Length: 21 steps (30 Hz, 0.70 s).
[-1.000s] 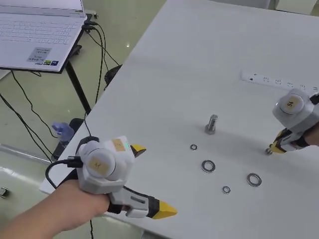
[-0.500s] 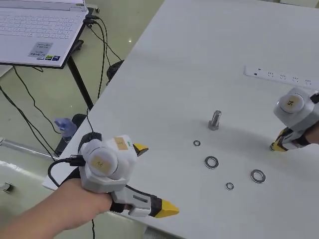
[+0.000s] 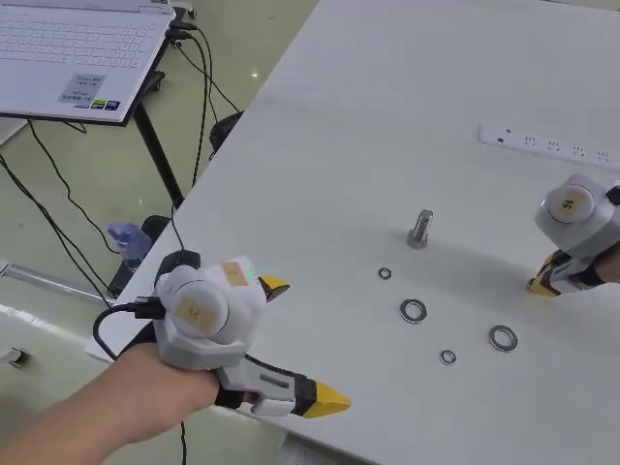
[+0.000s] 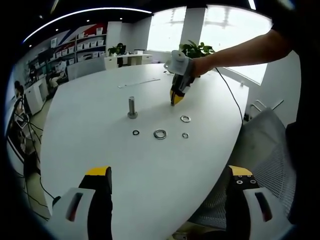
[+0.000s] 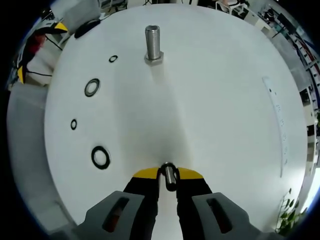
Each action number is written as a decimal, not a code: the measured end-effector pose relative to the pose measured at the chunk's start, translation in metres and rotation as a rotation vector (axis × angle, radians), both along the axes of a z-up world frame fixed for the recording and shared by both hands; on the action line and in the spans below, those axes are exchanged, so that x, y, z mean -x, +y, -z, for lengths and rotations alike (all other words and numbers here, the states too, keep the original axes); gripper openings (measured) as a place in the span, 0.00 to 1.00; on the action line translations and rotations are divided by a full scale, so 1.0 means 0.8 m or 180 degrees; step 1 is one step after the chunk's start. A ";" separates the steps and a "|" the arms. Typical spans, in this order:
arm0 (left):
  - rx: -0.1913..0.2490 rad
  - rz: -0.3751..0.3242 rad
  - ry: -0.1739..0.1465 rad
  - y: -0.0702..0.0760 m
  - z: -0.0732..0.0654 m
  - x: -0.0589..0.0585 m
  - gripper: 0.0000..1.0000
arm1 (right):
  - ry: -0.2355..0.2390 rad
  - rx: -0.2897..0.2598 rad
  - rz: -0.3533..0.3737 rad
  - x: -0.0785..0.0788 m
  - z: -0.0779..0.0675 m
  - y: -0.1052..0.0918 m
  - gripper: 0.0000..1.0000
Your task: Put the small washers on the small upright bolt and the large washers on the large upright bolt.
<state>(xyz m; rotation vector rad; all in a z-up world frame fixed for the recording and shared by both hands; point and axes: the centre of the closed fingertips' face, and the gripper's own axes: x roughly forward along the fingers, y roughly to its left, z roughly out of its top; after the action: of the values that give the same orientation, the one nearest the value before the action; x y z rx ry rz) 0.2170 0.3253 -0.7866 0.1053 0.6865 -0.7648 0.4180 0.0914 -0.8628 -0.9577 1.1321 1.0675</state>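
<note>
The large upright bolt [image 3: 420, 229] stands mid-table, also seen in the right gripper view [image 5: 153, 44] and the left gripper view [image 4: 132, 107]. Two large washers [image 3: 413, 311] [image 3: 502, 338] and two small washers [image 3: 385, 274] [image 3: 447, 357] lie flat in front of it. My right gripper [image 5: 169, 182] is shut on the small bolt [image 5: 169, 175], holding it down at the table surface right of the washers [image 3: 540, 285]. My left gripper [image 3: 300, 341] hovers open over the near table edge, nothing between its jaws [image 4: 169, 172].
A white power strip [image 3: 542, 145] lies at the far right of the white table [image 3: 339, 145]. A laptop [image 3: 68, 58] sits on a stand to the left, with cables hanging to the floor. The table's left edge runs diagonally beside my left gripper.
</note>
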 end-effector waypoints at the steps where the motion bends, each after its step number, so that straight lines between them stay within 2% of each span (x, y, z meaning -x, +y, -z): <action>1: 0.0000 -0.0005 -0.0007 0.000 -0.001 0.000 0.95 | 0.0003 0.0001 0.0005 0.000 0.000 0.000 0.13; 10: -0.0017 -0.0001 -0.0045 -0.001 -0.005 -0.003 0.95 | 0.0024 -0.0015 0.0047 0.000 -0.001 0.001 0.14; 13: 0.0016 0.0011 -0.0020 -0.005 -0.005 -0.003 0.94 | 0.0027 -0.0006 0.0018 0.000 0.000 0.001 0.14; 18: 0.0027 0.0040 -0.0053 -0.012 -0.009 -0.007 0.94 | 0.0021 0.0012 0.0004 0.001 0.000 0.001 0.14; 21: 0.0033 0.0066 -0.0053 -0.016 -0.010 -0.009 0.94 | 0.0034 0.0006 -0.0006 0.004 0.001 0.003 0.18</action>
<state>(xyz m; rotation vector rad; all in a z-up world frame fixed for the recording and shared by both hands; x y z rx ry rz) 0.2244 0.3125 -0.7790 0.1094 0.6666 -0.7864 0.4148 0.0941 -0.8639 -0.9558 1.1414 1.0744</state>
